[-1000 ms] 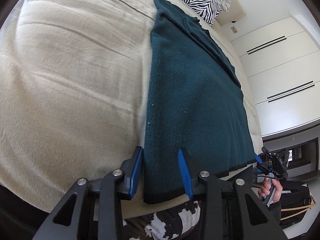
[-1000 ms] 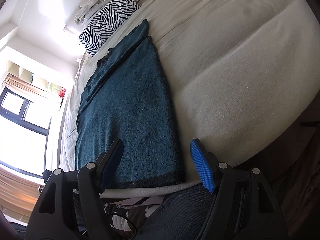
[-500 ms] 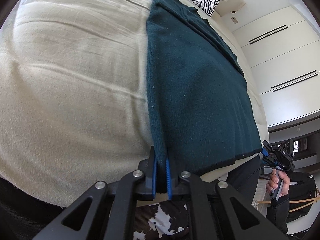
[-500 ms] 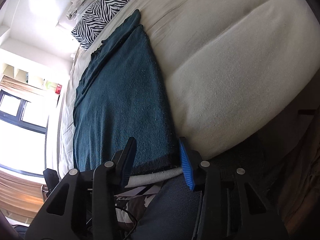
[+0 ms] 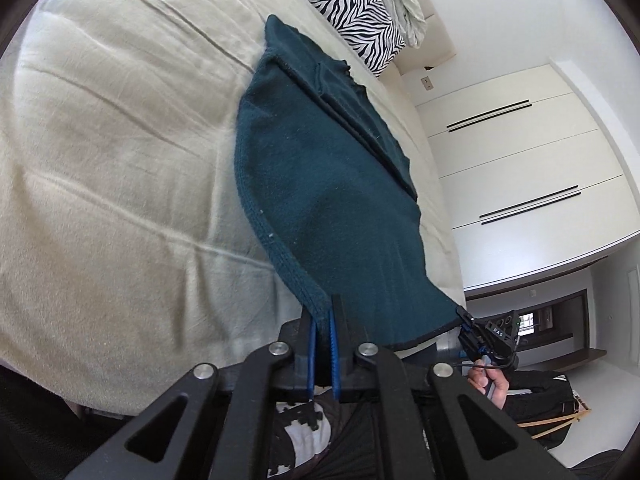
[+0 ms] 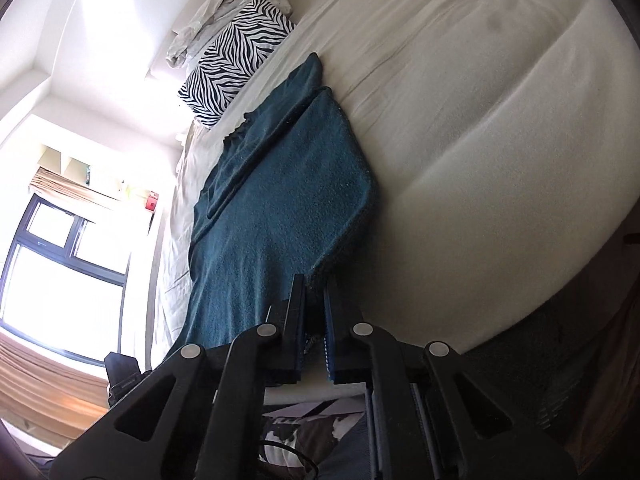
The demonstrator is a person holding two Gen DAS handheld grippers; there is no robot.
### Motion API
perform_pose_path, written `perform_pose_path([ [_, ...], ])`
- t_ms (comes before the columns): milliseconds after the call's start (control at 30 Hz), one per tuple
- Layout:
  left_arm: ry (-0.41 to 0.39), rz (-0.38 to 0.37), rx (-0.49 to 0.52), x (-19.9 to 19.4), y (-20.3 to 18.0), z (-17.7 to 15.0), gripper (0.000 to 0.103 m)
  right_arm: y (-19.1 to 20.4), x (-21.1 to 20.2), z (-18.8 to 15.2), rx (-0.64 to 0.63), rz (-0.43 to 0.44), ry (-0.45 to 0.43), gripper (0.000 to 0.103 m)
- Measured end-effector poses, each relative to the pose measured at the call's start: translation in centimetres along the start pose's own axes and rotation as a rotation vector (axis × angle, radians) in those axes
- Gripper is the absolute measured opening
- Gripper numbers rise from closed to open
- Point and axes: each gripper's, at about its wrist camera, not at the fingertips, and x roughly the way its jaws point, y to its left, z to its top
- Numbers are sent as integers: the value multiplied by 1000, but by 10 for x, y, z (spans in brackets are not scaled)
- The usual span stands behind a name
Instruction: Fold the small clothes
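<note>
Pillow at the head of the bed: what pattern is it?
Black-and-white zebra stripes; the pillow shows best in the right wrist view.

Bare bed sheet (image 5: 120,152) open beside the teal sweater (image 5: 332,200), zebra pillow (image 5: 352,4) and crumpled white cloth (image 6: 216,24) blocking the far end

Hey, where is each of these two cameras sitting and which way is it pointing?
Left wrist: behind the left claw, facing up the bed toward the wardrobe; the person's right hand shows.
Right wrist: behind the right claw, facing up the bed toward the window.
Shared: the teal garment each claw grips, and the zebra pillow.
</note>
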Motion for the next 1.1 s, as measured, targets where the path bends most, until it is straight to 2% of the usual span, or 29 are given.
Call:
perform_pose_path([
  [167,-76,-153,-66,-14,-7,31,6,20,2,32,21,99,-75,7],
  [233,-97,-182,-86,-15,-7,43,6,30,8,47,9,112,-90,7],
  [467,-147,-224,-110,-8,-11,84,6,66,36,96,-47,119,-154,7],
  [800,-238,-275,-168,11,-5,158,6,81,77,177,-29,81,-267,7],
  [1100,-255,-247,-148,50,-11,228,6,88,140,239,-53,6,-282,7],
])
